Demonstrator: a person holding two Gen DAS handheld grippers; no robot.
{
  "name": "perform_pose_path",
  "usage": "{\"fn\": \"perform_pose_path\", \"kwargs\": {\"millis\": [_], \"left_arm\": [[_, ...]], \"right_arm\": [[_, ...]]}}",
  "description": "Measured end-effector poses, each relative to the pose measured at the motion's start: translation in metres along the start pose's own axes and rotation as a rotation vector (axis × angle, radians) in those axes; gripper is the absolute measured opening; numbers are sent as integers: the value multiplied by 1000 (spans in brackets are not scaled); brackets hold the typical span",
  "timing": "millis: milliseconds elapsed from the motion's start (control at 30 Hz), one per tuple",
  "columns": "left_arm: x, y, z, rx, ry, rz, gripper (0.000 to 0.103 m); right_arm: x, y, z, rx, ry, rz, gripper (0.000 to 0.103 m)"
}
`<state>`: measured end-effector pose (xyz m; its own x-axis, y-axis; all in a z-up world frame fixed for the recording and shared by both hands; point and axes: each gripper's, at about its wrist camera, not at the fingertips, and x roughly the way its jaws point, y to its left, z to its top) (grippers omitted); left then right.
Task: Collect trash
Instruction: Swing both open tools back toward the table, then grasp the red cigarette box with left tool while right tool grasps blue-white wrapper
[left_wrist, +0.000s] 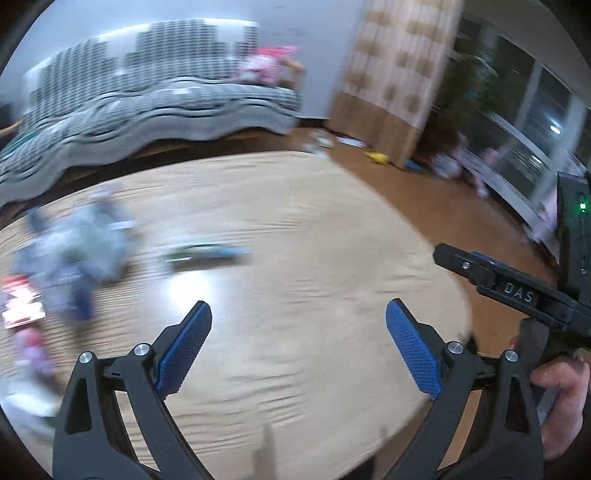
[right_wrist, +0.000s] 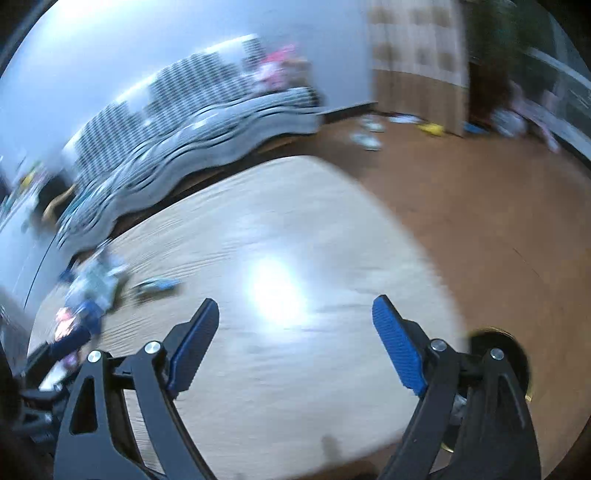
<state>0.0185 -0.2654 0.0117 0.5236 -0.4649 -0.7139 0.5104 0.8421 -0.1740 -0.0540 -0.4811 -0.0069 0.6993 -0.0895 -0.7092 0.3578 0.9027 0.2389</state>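
from my left wrist camera, my left gripper (left_wrist: 298, 341) fills the bottom of the frame with its blue pads (left_wrist: 184, 347) spread wide apart and nothing between them, hovering over a pale wooden table (left_wrist: 295, 229). everything is smeared by blur. at the left middle of the frame a crumpled clear plastic bag (left_wrist: 79, 245) lies on the table, and just right of it a flat blue-green wrapper (left_wrist: 207, 253). at the far left edge there is a red and white packet (left_wrist: 20, 302); i cannot make out more of it. my right gripper (left_wrist: 491, 280) pokes in from the right edge, with my right hand (left_wrist: 561, 391) gripping its handle at lower right. a grey patterned sofa (left_wrist: 147, 92) runs across the upper left, a curtain (left_wrist: 399, 74) hangs at upper centre-right.

from my right wrist camera, my right gripper (right_wrist: 295, 341) sits at the bottom with its blue pads (right_wrist: 397, 347) also wide apart and empty, over the same table (right_wrist: 295, 221). the plastic bag (right_wrist: 96, 280) lies at the left middle, the wrapper (right_wrist: 157, 285) just beside it to the right, both well apart from my fingers. the sofa (right_wrist: 184, 122) slants across the upper left, and brown floor (right_wrist: 480, 192) fills the right side.
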Motion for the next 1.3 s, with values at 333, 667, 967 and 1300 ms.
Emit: {"fn": "perform_pose_path", "kwargs": {"millis": [333, 667, 967, 1300], "left_arm": [[-75, 218, -32, -236, -26, 283, 92], [-61, 301, -39, -355, 22, 259, 92], [-34, 312, -35, -377, 39, 256, 92], [6, 318, -16, -411, 86, 276, 77]], "right_arm": [[64, 221, -21, -275, 117, 220, 82], [123, 330, -53, -410, 231, 314, 82], [169, 348, -59, -408, 307, 285, 36], [145, 340, -55, -432, 270, 300, 24]]}}
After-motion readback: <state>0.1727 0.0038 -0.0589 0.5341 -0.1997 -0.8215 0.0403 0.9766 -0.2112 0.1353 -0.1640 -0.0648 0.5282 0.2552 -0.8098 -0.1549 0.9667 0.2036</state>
